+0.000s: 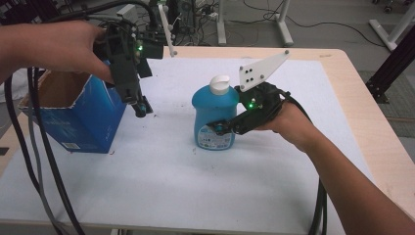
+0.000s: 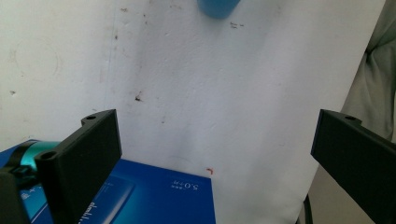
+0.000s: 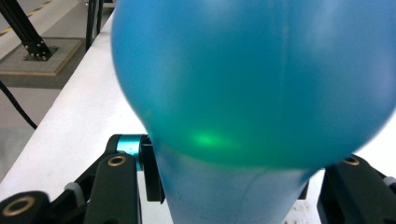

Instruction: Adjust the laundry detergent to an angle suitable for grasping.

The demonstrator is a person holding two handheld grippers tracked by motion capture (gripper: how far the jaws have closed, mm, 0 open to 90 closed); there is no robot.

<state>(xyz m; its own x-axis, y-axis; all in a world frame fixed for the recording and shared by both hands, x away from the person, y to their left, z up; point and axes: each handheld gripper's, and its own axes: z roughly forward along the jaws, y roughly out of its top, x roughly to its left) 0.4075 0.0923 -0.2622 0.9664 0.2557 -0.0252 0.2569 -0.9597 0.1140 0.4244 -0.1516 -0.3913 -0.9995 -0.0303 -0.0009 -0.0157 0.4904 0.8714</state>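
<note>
Evenly lit from overhead, bright but soft, with faint shadows on the white counter [image 1: 161,186]. Slightly soft overall from above. Badly out of focus on the blue bottle [image 3: 252,84] up close, carrying a green glow spot; blurred near the black fingers [image 2: 88,154].

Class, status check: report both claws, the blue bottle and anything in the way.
Right claw shut on blue bottle, bottle upright on table. Left claw open, held above blue box. Nothing between bottle and box.
</note>
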